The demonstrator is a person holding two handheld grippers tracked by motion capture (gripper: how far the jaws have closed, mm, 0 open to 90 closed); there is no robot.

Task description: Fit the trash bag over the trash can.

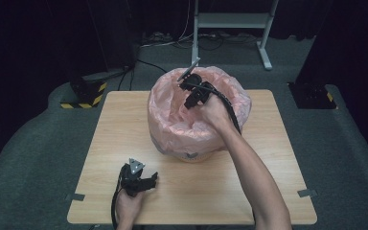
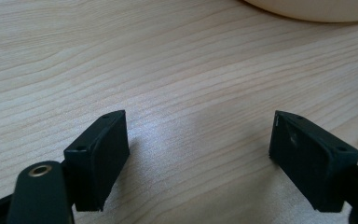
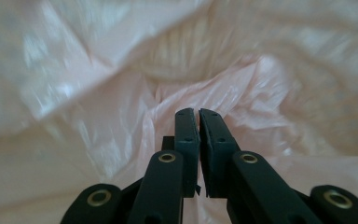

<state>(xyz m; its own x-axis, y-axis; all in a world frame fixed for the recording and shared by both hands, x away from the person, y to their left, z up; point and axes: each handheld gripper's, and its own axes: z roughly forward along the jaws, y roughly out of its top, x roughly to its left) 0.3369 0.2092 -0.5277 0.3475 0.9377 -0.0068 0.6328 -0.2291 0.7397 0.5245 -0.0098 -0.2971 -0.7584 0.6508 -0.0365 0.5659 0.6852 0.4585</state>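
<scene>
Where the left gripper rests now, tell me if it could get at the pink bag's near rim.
Probably yes. The left gripper lies open on the table, with bare wood between it and the pink bag; the right gripper is farther back, above the bag's mouth.

**Three cams, one tabletop**

High view: fixed above the person's side, looks fwd & down over the whole tabletop (image 1: 268,158), floor beyond. Left gripper view: rides the left hand-held gripper (image 2: 198,149), v. close to the wood, low angle; bin base (image 2: 317,9) at top edge, shared w/ high view. Right gripper view: on the right hand-held gripper (image 3: 199,116), aimed into the pink bag (image 3: 98,116), close up; high view shares that bag
</scene>
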